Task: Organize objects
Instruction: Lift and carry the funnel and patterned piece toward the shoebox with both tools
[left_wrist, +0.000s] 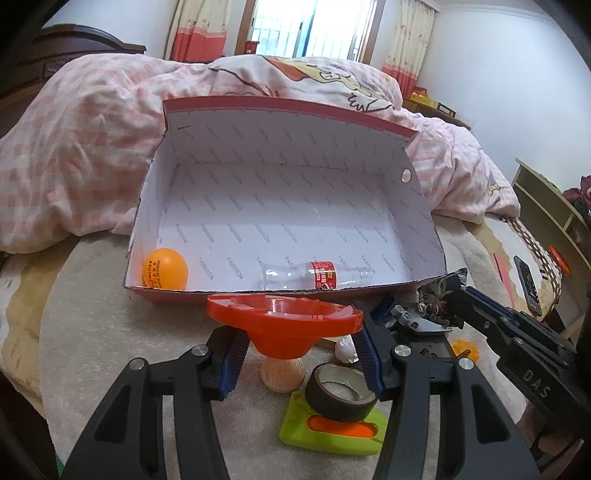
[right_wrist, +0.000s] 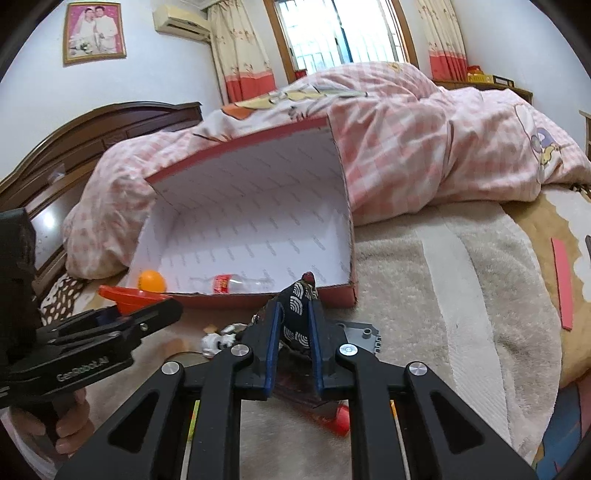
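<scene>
Both grippers loaded before the open box.
Left gripper pinches a red funnel; right gripper clamps a patterned pouch.

Home bedroom: quilted bed, curtains, wall portrait.

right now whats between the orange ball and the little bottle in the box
Nothing: bare printed box floor separates the orange ball and the bottle, clearest in the left wrist view.

The right tool pinches a dark patterned cloth pouch — just before the open box
</scene>
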